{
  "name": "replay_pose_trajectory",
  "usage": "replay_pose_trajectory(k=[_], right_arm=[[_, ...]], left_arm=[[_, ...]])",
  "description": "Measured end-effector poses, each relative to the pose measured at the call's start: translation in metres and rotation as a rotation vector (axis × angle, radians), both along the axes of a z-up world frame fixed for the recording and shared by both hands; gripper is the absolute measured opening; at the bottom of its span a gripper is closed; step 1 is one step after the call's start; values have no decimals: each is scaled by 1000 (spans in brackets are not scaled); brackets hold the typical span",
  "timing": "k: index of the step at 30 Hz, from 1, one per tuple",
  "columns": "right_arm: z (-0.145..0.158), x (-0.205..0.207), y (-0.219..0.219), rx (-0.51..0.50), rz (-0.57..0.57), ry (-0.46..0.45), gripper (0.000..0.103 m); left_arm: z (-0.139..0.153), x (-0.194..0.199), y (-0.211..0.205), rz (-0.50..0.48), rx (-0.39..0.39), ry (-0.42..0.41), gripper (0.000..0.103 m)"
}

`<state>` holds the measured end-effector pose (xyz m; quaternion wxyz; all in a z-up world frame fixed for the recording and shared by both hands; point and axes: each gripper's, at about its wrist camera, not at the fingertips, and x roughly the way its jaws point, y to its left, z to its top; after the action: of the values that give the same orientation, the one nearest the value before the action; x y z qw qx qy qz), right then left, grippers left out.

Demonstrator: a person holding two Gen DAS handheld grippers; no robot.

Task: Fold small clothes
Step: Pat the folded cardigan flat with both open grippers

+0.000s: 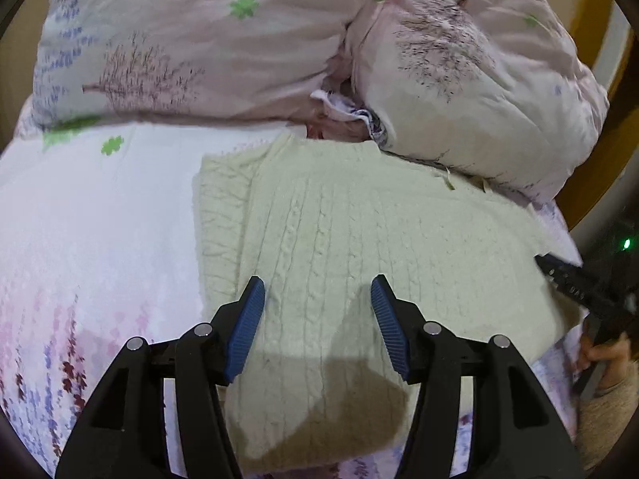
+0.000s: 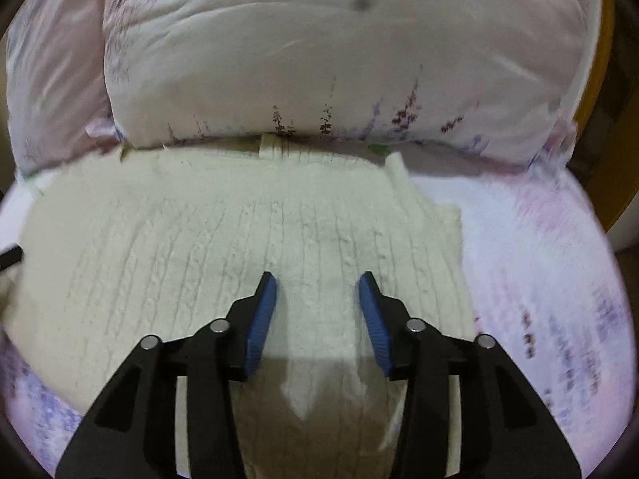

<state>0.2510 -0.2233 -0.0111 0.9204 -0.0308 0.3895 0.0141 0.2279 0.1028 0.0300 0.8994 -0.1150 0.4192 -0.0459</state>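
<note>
A cream cable-knit sweater (image 1: 359, 239) lies flat on the floral bed sheet (image 1: 100, 239), with one side folded in along its left edge in the left wrist view. My left gripper (image 1: 317, 285) is open and empty, hovering above the sweater's near left part. The sweater also fills the right wrist view (image 2: 199, 247), with a folded edge at its right side. My right gripper (image 2: 318, 281) is open and empty above the sweater's near right part. The right gripper's body (image 1: 591, 291) shows at the right edge of the left wrist view.
A puffy floral quilt (image 1: 459, 60) and a pillow (image 1: 179, 40) lie at the far side, touching the sweater's top edge; the quilt also shows in the right wrist view (image 2: 319, 60). A wooden bed frame (image 1: 599, 20) stands at the far right.
</note>
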Motion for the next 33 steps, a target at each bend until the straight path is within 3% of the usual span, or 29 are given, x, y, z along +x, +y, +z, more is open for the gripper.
replay_pose_trajectory(k=[2,5,7,12,17,21,24,26,33], right_arm=[[6,0,3,13,-28,12,53],[19,-7,6,163,18,-10,57],[28,-10,18,208,68,-38,58],[33,-6,68,174,184,-50,58],[28,-2,104,113,233,-60,58],[21,2,111,79,224,-44,58],[2,7,121,-16,227,2,59],[0,4,126,-55,234,-35,60],[-2,5,126,-36,240,-27,60]], left_arm=[[4,-4,2,4,-13,-5,58],[12,-10,23,55,-117,-43,68],[16,-12,37,111,-162,-54,72],[7,-9,70,212,-352,-5,72],[-8,-8,82,257,-488,39,72],[-10,-4,83,267,-520,51,72],[-13,-1,82,265,-549,65,72],[-15,1,81,263,-569,68,72],[-16,8,76,247,-596,73,67]])
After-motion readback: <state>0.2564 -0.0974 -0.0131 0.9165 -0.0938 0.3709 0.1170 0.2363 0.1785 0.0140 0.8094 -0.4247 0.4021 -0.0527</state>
